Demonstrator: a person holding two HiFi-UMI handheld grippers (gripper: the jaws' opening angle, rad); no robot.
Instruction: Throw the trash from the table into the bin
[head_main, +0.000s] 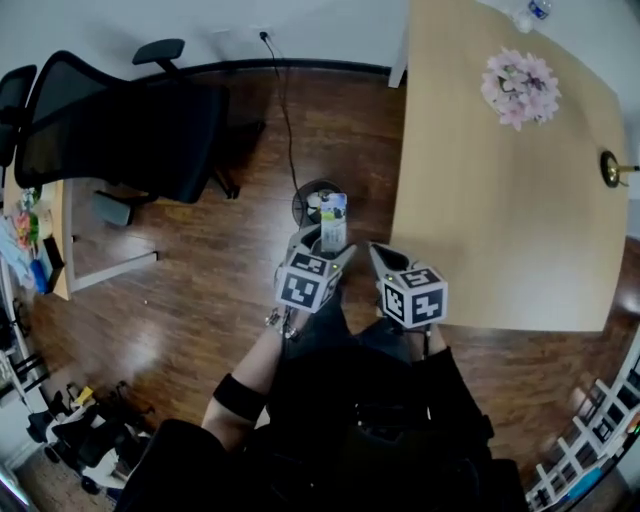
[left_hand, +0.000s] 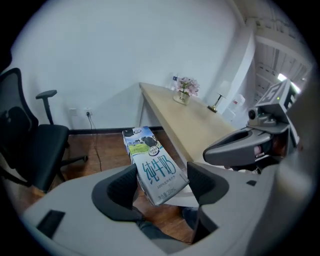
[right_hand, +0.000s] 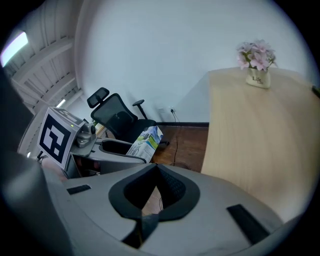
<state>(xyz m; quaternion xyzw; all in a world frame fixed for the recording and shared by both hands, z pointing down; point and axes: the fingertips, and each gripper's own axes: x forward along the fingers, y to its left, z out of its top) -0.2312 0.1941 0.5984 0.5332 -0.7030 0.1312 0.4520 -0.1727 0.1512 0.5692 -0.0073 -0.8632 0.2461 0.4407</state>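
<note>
One carton (left_hand: 152, 165): hanging over bin (head_main: 303, 203), off table (head_main: 500, 180).
Left gripper (left_hand: 160, 186): clamping carton, jaws standing wide against its sides.
Right gripper (right_hand: 152, 187): holding nothing, jaws touching.

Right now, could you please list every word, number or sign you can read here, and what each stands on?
"纯牛奶": large characters on the milk carton in the left hand-held gripper.
Small print beneath them: too blurred to read.
Lettering on the flower vase: too small to read.
Marker cubes: square patterns only, no words.
</note>
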